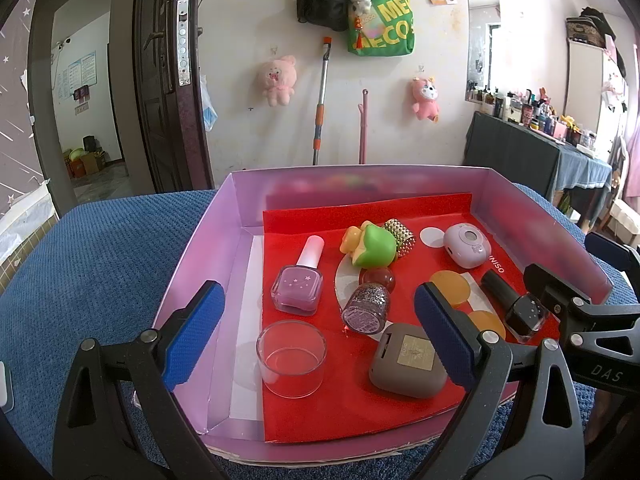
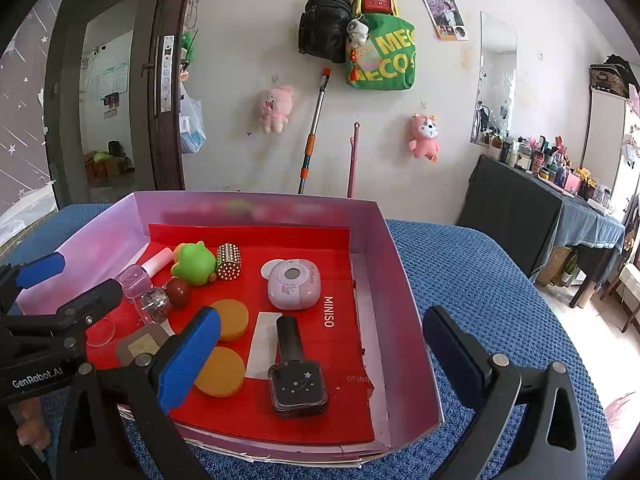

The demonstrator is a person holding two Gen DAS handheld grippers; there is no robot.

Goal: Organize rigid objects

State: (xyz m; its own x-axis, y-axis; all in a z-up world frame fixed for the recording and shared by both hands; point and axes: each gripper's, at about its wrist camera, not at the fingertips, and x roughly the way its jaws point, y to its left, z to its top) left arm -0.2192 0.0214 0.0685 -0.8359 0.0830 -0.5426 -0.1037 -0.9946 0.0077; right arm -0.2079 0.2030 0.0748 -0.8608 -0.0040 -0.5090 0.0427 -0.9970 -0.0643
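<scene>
Red card lining (image 1: 360,400) covers the floor of a shallow pink box (image 1: 240,208) that rests on a blue textured cloth over the desk (image 1: 100,260). All small items lie inside the box, on the lining. At the left, a purple nail polish bottle (image 1: 298,288) with a white cap lies flat, and a clear glass cup (image 1: 290,356) stands upright just in front of it. Near the centre, a glitter nail polish bottle (image 1: 366,306) with a round red cap lies beside a green toy figure (image 1: 370,246), which touches a studded gold cylinder (image 1: 400,236). A brown rounded case (image 1: 408,360) sits at the front. To the right lie two orange discs (image 2: 228,320), a lilac camera-shaped case (image 2: 294,284) and a black nail polish bottle (image 2: 298,372) printed with stars, its cap pointing toward the far wall.

The left hand-held gripper (image 1: 320,332) hovers over the near left part of the box with its blue-padded fingers (image 1: 196,332) spread wide, holding nothing. The right hand-held gripper (image 2: 320,356) hovers over the near right part, likewise spread and empty, with the black bottle lying between its fingers in the right wrist view.
</scene>
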